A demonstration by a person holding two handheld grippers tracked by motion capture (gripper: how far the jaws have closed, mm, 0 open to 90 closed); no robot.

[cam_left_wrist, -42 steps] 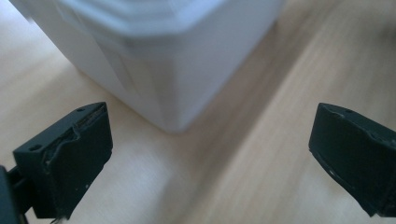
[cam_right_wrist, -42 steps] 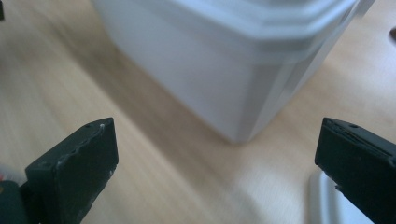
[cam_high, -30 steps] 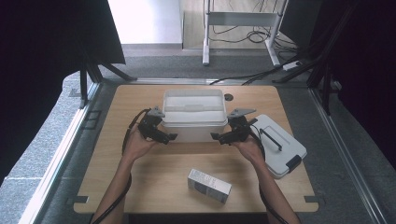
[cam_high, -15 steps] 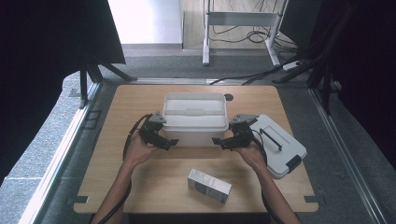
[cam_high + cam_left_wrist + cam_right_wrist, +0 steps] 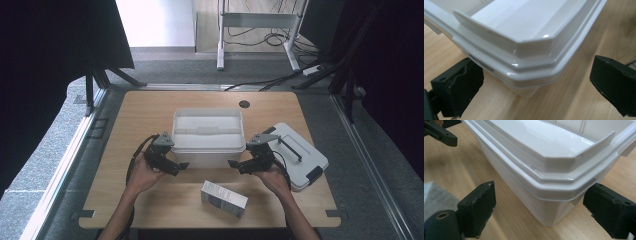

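moved: both grippers pulled back off the white plastic tub [image 5: 208, 135] ends toward the near corners
jaws: left gripper [image 5: 181, 166] gaped apart, right gripper [image 5: 234, 164] too after a slight closing, nothing clamped
risk: tub likely nudged or skewed if a corner gets clipped by a jaw

White tub [image 5: 208, 136] blocks frame centre; grey lid [image 5: 299, 152] crowds right, small box [image 5: 223, 198] sits lower centre. Bench [image 5: 145, 112] free upper left.

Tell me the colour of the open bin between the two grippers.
The bin is white, clearest in the right gripper view.
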